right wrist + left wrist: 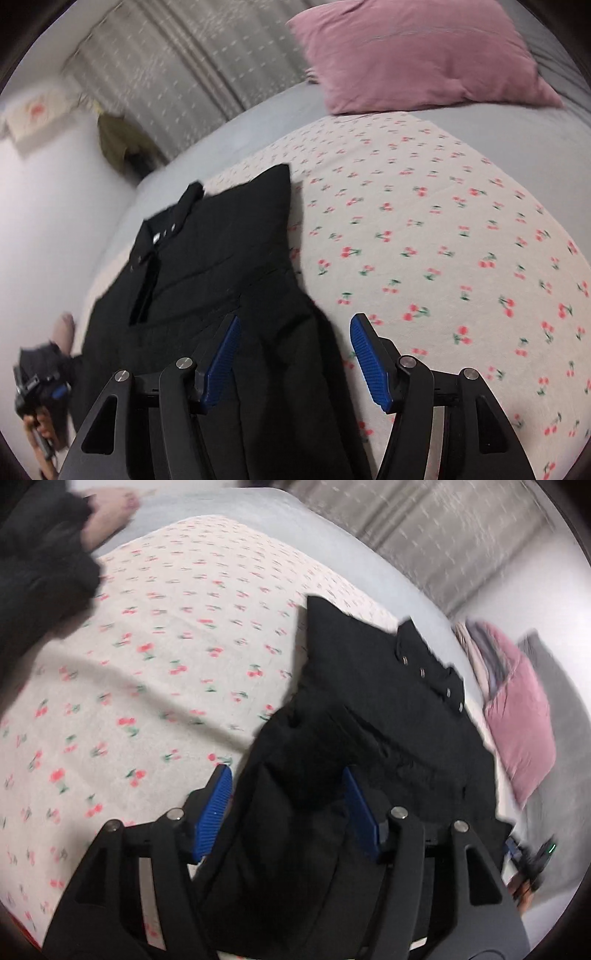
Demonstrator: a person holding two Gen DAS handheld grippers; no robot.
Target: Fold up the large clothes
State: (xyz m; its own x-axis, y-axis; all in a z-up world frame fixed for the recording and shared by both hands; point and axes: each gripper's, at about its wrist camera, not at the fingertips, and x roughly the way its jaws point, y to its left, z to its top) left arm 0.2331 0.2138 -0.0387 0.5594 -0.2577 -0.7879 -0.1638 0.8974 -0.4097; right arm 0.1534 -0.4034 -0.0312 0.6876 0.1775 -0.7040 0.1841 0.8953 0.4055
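Both grippers stand with jaws spread, gripping nothing: the left gripper (286, 805) straddles a raised fold, the right gripper (293, 354) the hem edge. Closing on too few layers could drag the fold loose. The black snap-buttoned padded jacket (221, 254) lies partly folded on the cherry-print bedsheet (443, 221), collar toward eleven o'clock.

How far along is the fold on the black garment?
Done: the black garment lies on the cherry-print sheet, snap placket up, one long side apparently folded in. In hand: left gripper straddles a raised fold; right gripper is open over the near edge. Left: the remaining folds. Blur limits detail.
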